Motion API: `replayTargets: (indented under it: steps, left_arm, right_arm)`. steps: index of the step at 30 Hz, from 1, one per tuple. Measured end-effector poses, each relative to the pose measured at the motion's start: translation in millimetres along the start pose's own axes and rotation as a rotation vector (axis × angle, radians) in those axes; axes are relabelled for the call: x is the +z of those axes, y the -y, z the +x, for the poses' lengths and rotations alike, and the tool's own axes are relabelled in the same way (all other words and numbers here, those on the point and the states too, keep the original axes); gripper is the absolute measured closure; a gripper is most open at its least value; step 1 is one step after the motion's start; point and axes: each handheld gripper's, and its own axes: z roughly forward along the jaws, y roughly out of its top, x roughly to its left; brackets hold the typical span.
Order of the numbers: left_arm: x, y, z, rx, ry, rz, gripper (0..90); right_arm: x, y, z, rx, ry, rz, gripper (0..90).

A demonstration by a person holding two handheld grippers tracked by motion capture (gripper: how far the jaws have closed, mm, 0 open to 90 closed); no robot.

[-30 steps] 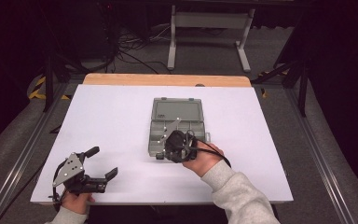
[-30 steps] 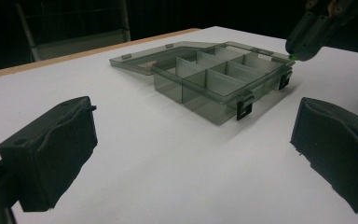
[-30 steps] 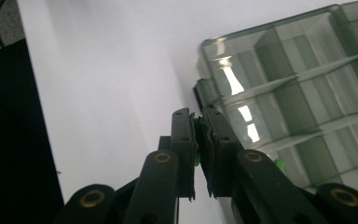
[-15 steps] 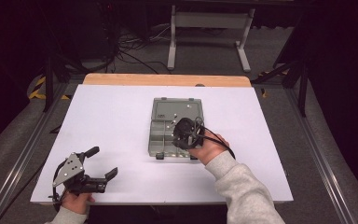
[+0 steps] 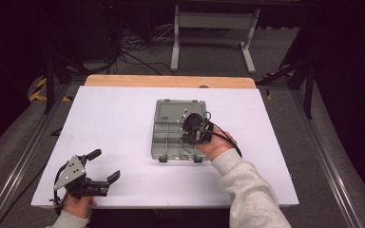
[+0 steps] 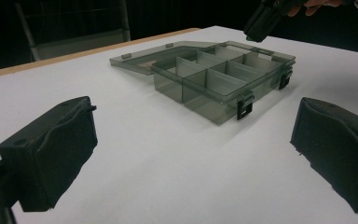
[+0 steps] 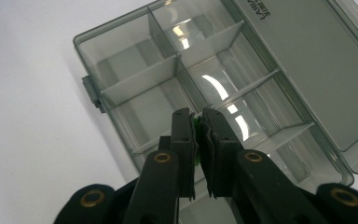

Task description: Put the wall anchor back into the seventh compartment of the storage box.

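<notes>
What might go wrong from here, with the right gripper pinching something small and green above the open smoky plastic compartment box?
The right gripper grips the small green piece by a sliver near the jaw tips, so it may slip out early. It hangs above thin dividers of the translucent grey compartment box, so it could land in the wrong cell. The light box might shift if nudged; the left gripper rests apart, open.

High overhead, claw cameras near box (image 5: 177, 130)

The bench (image 5: 123, 128) was white, with a pale wooden strip along its far edge. The compartment box (image 5: 173, 135) was smoky translucent grey with black latches. Both the left hand-held gripper (image 5: 102, 165) and the right hand-held gripper (image 7: 198, 122) were black; a small bright green piece (image 7: 196, 123) showed between the right one's pads. The sleeve (image 5: 247, 190) was light grey.
</notes>
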Motion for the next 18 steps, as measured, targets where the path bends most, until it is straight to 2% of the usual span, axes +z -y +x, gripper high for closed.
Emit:
replayTargets:
  steps: [7, 18]
  left_arm:
    - [0.0, 0.1, 0.0, -0.002, 0.0, 0.0, 0.7]
    - [-1.0, 0.5, 0.4, -0.005, -0.004, 0.001, 0.7]
  right_arm:
    - [11.6, 6.5, -7.1, 0.03, 0.0, 0.019, 83.3]
    - [26.1, 13.8, -9.9, 0.045, -0.009, 0.042, 83.3]
